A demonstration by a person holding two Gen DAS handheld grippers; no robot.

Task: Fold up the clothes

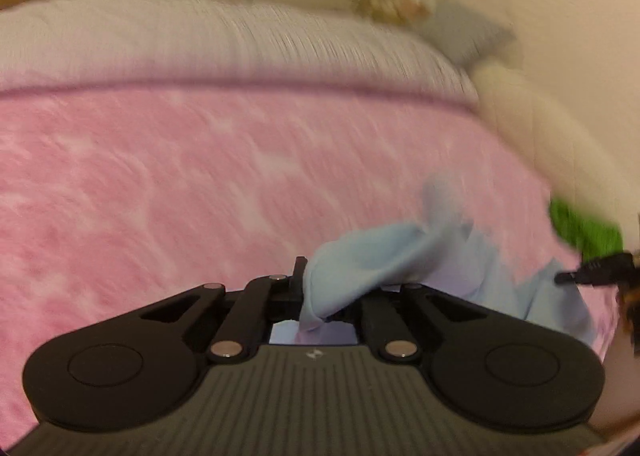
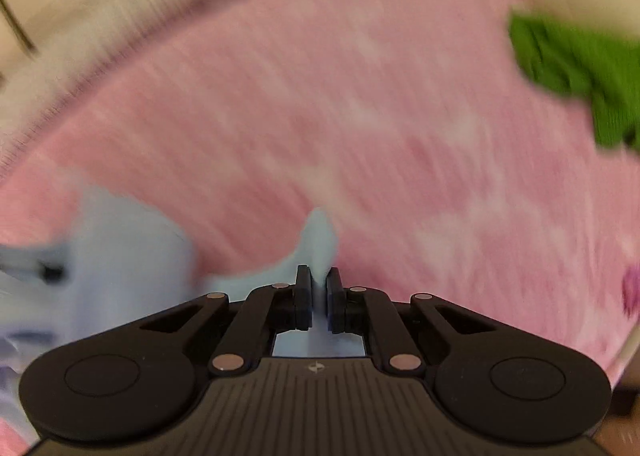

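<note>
A big pink blanket (image 1: 200, 183) covers the bed. Past it, at 12 o'clock, lies a white cover (image 1: 224, 43). A light blue cloth (image 1: 384, 256) sits low on the blanket, at about 5 o'clock in the left view, pulled up in a bunch. A green cloth (image 2: 576, 63) waits at 2 o'clock in the right view. The left gripper (image 1: 306, 288) is pinched tight on the blue cloth. The right gripper (image 2: 319, 292) pinches another bit of it. The pictures are blurry. I think a thin bit could slip out if the hands pull apart too hard, and the fold would come out crooked.
</note>
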